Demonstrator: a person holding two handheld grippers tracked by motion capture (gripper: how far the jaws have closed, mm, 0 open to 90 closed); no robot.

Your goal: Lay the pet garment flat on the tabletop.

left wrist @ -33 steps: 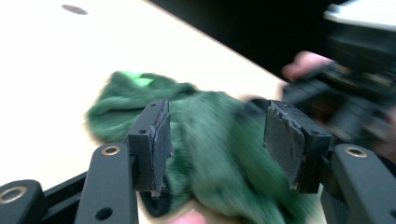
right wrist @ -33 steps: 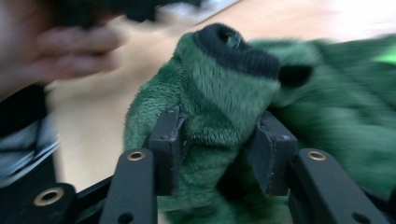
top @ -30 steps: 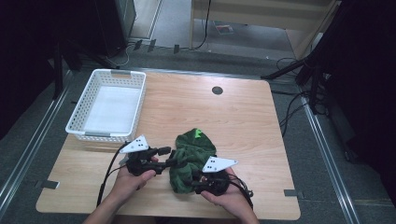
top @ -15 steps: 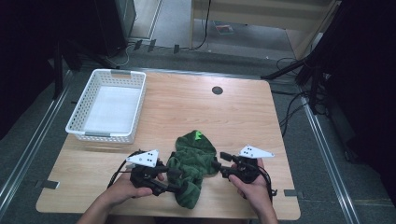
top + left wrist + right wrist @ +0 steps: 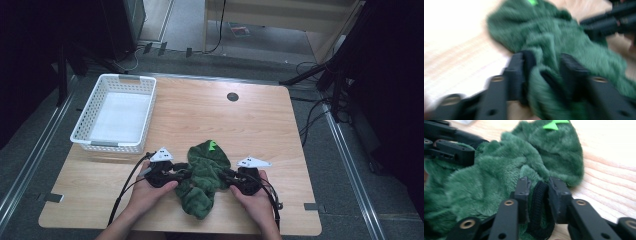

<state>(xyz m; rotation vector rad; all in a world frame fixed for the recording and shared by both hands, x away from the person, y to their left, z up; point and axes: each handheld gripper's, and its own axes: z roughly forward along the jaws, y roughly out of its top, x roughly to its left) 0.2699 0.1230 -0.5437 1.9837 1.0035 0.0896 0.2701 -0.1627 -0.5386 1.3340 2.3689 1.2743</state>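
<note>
Since the earlier high view, we note that both hands have come back in against the garment: the left gripper (image 5: 181, 172) has slid right onto the cloth's left edge, the right gripper (image 5: 229, 176) has drawn in from the open table to its right edge, and both sets of jaws have just been closing. Item, right gripper: jaws pinched on the black ribbed cuff (image 5: 539, 202) of the green fleece garment (image 5: 204, 177), pads pressing the band from both sides. Item, left gripper: jaws closed over a thick fold of the same green pile (image 5: 544, 75), though the picture is blurred and we cannot tell how deep the bite goes. Item, garment: a crumpled heap at the front middle of the wooden table (image 5: 210, 112), between the two hands; deep soft plush, dark green, limp, with a small bright green tag (image 5: 213, 146) at its far end. Risk, in our judgement: the pile compresses and may slip out of the left jaws when pulled, and the narrow elastic cuff may roll free of the right pads, letting one side drop. Item, beyond: a white slotted plastic basket (image 5: 86, 134), rectangular, rigid, at the table's left, well apart from the garment.
</note>
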